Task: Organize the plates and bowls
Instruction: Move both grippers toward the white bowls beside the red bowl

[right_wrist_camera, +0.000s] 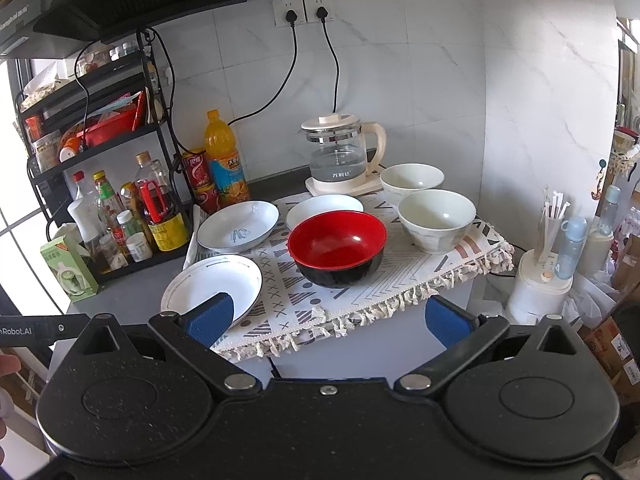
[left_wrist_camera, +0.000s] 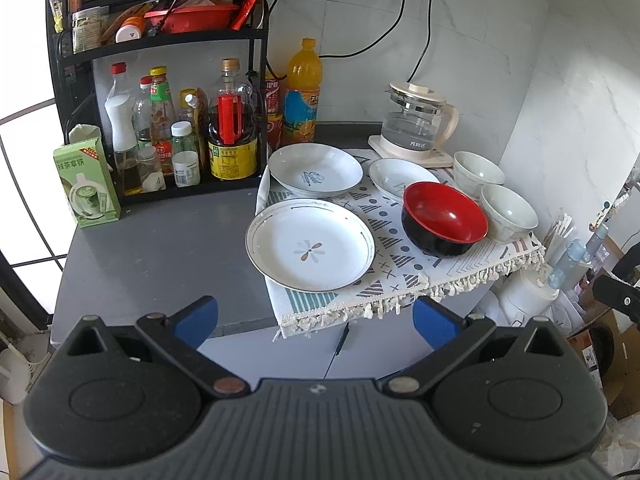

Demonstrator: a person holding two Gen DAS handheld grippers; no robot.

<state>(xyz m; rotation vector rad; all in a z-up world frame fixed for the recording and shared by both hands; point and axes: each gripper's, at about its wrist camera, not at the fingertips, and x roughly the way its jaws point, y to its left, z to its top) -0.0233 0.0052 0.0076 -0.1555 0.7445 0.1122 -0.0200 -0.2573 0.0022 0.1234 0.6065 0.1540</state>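
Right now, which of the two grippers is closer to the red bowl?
Probably the right. The right gripper faces the red bowl almost straight ahead, just past the cloth's fringe. The left gripper sits off to the left, facing the flower plate. Both are open and empty.

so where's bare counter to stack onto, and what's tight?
Free: the grey counter between the green carton, the rack and the flower plate. Crowded: the patterned cloth, where the red bowl nearly touches a white bowl.
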